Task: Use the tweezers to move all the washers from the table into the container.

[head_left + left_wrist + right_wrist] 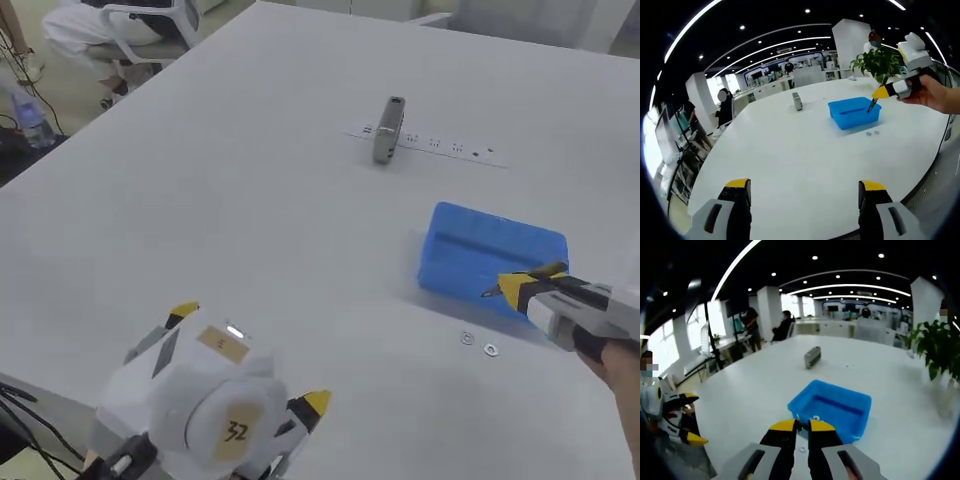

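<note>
Two small metal washers (467, 339) (490, 349) lie on the white table just in front of the blue container (490, 250). My right gripper (530, 282) hangs over the container's near right corner, shut on dark tweezers (489, 292) whose tips point down over the container's front edge. In the right gripper view the jaws (801, 426) stand almost together above the container (832, 407). From the left gripper view I see the washers (872, 133) beside the container (855, 112) and the right gripper (881, 91) above it. My left gripper (805, 192) is open and holds nothing, low at the near left (250, 356).
A grey block (388, 128) stands on a flat white strip (440, 145) at the far middle of the table. Office chairs and people are beyond the far left edge. A potted plant (940, 350) is off to the right.
</note>
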